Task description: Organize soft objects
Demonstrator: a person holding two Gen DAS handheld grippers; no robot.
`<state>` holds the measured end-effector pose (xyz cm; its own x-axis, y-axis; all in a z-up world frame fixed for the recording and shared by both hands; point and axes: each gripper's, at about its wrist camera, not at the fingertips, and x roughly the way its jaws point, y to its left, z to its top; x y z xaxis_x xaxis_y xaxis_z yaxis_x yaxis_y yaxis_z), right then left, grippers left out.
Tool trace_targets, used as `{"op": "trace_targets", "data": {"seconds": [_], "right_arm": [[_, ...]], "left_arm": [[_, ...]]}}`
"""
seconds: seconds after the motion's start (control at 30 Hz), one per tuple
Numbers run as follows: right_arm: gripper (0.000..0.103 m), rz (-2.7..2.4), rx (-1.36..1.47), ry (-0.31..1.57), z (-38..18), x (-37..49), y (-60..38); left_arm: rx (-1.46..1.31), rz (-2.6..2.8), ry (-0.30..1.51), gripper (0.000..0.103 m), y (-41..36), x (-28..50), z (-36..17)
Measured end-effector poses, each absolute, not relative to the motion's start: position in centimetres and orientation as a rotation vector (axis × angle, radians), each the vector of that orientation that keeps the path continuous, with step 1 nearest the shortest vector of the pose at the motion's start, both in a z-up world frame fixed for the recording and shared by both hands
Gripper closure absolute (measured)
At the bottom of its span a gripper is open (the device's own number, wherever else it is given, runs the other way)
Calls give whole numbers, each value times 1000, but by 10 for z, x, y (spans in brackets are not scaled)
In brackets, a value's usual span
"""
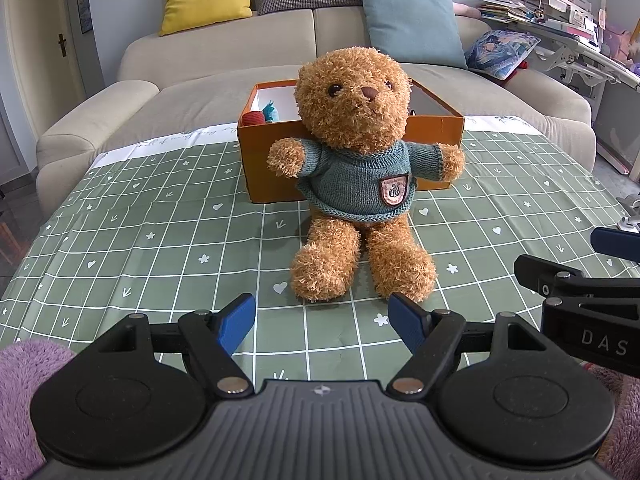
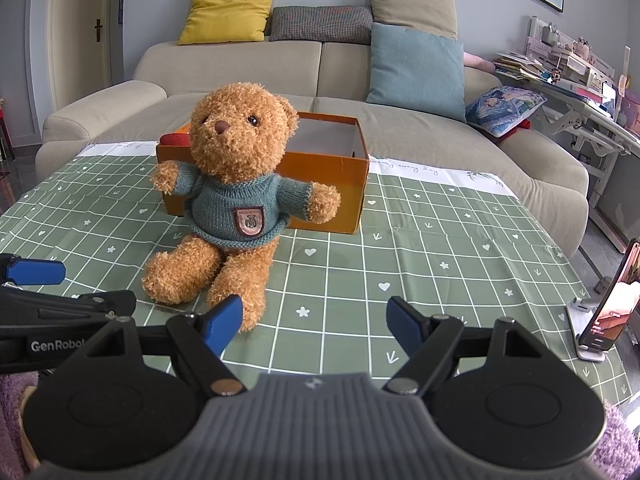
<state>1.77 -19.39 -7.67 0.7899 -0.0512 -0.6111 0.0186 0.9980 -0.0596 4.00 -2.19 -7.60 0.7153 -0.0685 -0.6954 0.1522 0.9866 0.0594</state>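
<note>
The bear [image 1: 356, 184] sits upright at centre frame on the cloth [image 1: 160, 240], just before the box [image 1: 276, 184] likely meant to take it, while the left gripper [image 1: 322, 322] and right gripper [image 2: 314, 326] hang low, jaws wide and empty, seemingly poised to grasp.

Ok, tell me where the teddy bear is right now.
The teddy bear sits upright on the green checked tablecloth, right in front of the orange box, centre of the left wrist view and left-of-centre in the right's.

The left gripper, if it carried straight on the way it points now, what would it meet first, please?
Most likely the teddy bear: its feet lie just beyond the open left gripper, with only bare tablecloth between, though depth is uncertain.
</note>
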Motion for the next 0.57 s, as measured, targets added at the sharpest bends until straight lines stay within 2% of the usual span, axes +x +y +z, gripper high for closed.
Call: {"op": "trace_targets", "data": {"seconds": [0.57], "right_arm": [[25, -37, -51, 662, -79, 18, -194]], "left_arm": [[111, -123, 759, 14, -22, 39, -75]]}}
